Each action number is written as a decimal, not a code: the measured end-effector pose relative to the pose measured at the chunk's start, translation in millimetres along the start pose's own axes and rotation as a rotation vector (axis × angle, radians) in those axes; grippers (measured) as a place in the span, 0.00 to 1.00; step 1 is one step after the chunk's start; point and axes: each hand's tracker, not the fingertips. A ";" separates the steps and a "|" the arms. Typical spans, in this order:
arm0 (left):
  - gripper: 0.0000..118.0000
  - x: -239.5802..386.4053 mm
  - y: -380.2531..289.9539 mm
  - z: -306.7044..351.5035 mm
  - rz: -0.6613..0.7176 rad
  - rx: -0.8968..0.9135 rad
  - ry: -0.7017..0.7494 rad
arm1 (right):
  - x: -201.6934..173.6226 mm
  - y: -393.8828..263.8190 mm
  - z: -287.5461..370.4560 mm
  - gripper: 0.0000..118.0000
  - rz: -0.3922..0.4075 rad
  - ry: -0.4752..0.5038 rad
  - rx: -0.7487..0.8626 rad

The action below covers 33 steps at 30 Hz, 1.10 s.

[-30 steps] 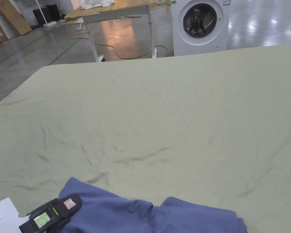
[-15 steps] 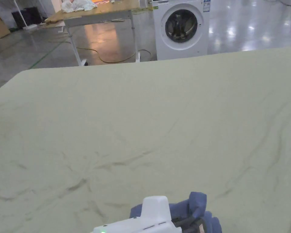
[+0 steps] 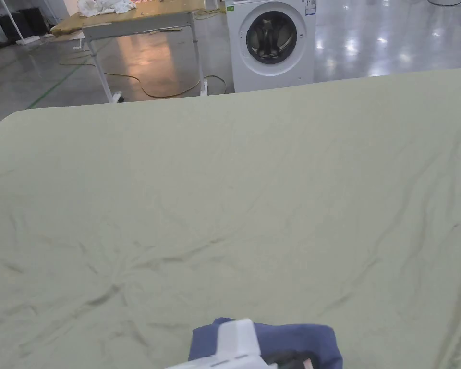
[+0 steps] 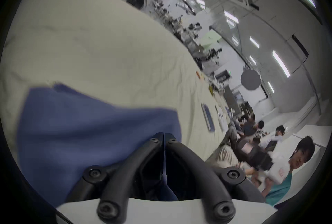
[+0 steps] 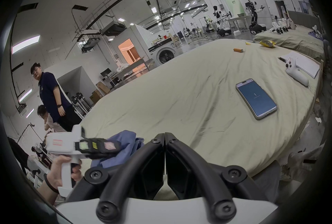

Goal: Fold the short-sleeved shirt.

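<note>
Shirt [image 3: 292,338] bunched at near edge of sheet [image 3: 253,192]. Left gripper [image 4: 163,135] clamps shirt; right gripper [image 5: 164,135] closed, empty. Far sheet open.

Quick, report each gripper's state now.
Left gripper: jaws closed together at the blue cotton shirt; a grip on it cannot be confirmed.
Right gripper: closed, empty, above the pale green sheet.

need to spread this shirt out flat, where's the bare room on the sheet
Free: the wide stretch of pale green sheet between the bunched blue short-sleeved shirt at the near edge and the far edge by the white washing machine. Crowded: the right side, where a dark-screened smartphone, a white game controller and a white notepad lie.
</note>
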 end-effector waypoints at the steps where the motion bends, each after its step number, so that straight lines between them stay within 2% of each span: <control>1: 0.03 2.3 -5.9 -17.4 -0.031 -0.045 0.059 | -3.4 -1.2 -1.6 0.00 0.016 0.003 -0.014; 3: 0.03 1.3 -15.7 -37.0 -0.105 -0.091 0.095 | -11.4 -4.2 -6.9 0.00 0.047 0.004 -0.044; 6: 0.05 11.7 -9.8 -21.8 -0.087 -0.045 0.068 | -24.7 -8.7 -20.6 0.00 0.087 0.060 -0.110; 7: 0.13 12.7 -6.0 -10.2 -0.087 -0.011 0.045 | -29.8 -9.4 -27.6 0.00 0.109 0.090 -0.129; 8: 0.28 13.7 -3.3 3.1 -0.099 0.031 0.020 | -36.7 -9.3 -35.8 0.00 0.139 0.121 -0.147; 9: 0.56 16.3 1.4 24.4 -0.116 0.085 0.013 | -45.5 -8.9 -46.5 0.00 0.177 0.152 -0.170; 10: 0.70 15.7 3.6 42.3 -0.123 0.130 0.029 | -54.7 -8.5 -57.7 0.00 0.223 0.184 -0.189; 11: 0.76 13.2 4.6 58.4 -0.119 0.170 0.044 | -63.9 -7.1 -69.4 0.00 0.261 0.216 -0.214; 14: 0.77 -5.2 6.2 108.4 -0.036 0.290 0.102 | -88.4 -9.9 -113.2 0.00 0.372 0.263 -0.330; 16: 0.77 -27.0 5.9 132.2 0.051 0.308 0.109 | -95.3 -18.0 -153.2 0.00 0.456 0.201 -0.475; 18: 0.79 -46.7 3.2 145.0 0.082 0.283 0.093 | -95.7 -31.3 -183.7 0.00 0.534 0.090 -0.537; 19: 0.80 -54.5 0.4 149.3 0.106 0.288 0.119 | -94.5 -36.6 -195.4 0.00 0.551 0.077 -0.565; 20: 0.80 -60.5 -2.0 151.1 0.129 0.292 0.132 | -93.4 -36.1 -198.8 0.00 0.512 0.096 -0.568; 21: 0.81 -68.1 -1.8 152.0 0.143 0.284 0.133 | -92.5 -30.7 -198.1 0.00 0.436 0.088 -0.579; 22: 0.81 -75.3 -2.3 150.3 0.160 0.270 0.128 | -90.8 -25.3 -198.1 0.00 0.404 0.087 -0.603; 24: 0.81 -90.5 -2.6 141.0 0.210 0.247 0.078 | -88.2 -21.4 -201.9 0.00 0.422 0.098 -0.620; 27: 0.81 -110.4 1.2 114.4 0.308 0.198 -0.002 | -82.2 -22.7 -202.9 0.00 0.393 0.110 -0.627; 29: 0.80 -117.0 4.6 94.4 0.318 0.157 -0.022 | -78.2 -22.9 -201.1 0.00 0.367 0.118 -0.618; 31: 0.68 -117.5 7.0 78.5 0.316 0.129 -0.033 | -77.0 -24.6 -199.6 0.00 0.351 0.119 -0.611; 33: 0.44 -113.7 8.0 68.5 0.362 0.098 -0.090 | -78.1 -26.5 -198.2 0.00 0.352 0.113 -0.602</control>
